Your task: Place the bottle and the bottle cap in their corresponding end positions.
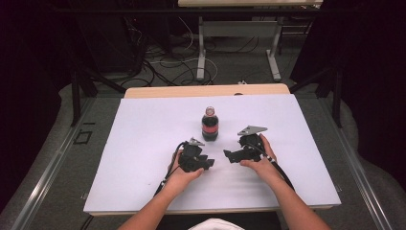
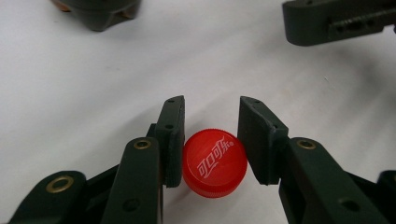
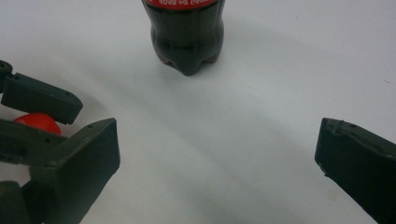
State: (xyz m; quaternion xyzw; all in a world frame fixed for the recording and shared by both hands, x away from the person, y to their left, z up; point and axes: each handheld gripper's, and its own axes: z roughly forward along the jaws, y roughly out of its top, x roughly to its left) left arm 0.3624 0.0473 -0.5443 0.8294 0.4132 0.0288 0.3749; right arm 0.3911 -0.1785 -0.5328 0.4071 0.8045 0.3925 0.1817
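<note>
A red bottle cap (image 2: 215, 163), white lettering on its top, sits clamped between the two black jaws of the left gripper (image 2: 211, 140), whose pads press on its ribbed edge from either side, just over the white table surface (image 2: 93, 79). In the high view the left gripper (image 1: 207, 163) lies at the near centre of the table, a little left of the middle, gripped by the person's left hand (image 1: 182, 175).

Just to its right, the right gripper (image 1: 229, 155) points towards it, its jaws spread to their widest with nothing between them; in the right gripper view they frame bare white table, with the cap (image 3: 38, 122) peeping out red behind the other tool's jaws at the left. The right hand (image 1: 261, 160) holds it.

Farther off, between and beyond the two tools, a small cola bottle (image 1: 209, 124) with a red label stands upright and uncapped near the table's centre, apart from both grippers. Beyond the table, cables (image 1: 167, 62) trail over the grey floor.
</note>
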